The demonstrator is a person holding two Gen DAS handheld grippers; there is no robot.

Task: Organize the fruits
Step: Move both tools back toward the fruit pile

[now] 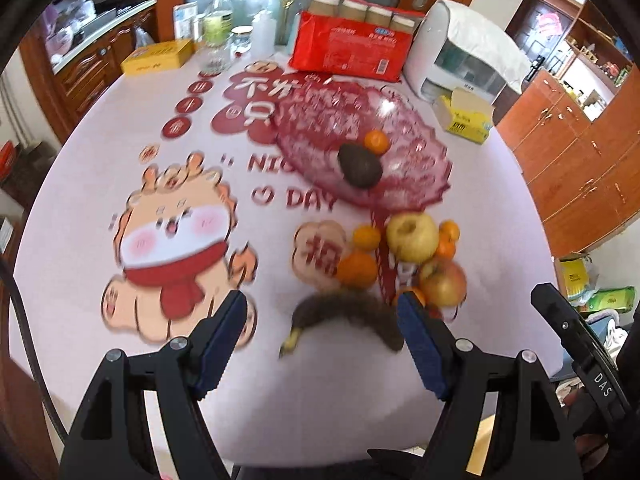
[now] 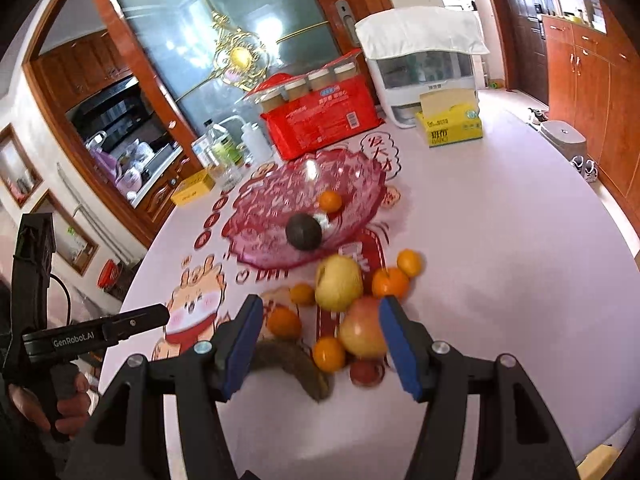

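While open, right tool [image 2: 320, 344] frames apple [image 2: 362, 332].

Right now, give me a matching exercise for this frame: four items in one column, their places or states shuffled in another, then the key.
1. avocado
2. yellow apple
3. overripe banana
4. left gripper

A. on the table, just outside the pink bowl
B. open, holding nothing
C. inside the pink bowl
D. on the table, nearest the grippers

Pairs: 1-C, 2-A, 3-D, 4-B
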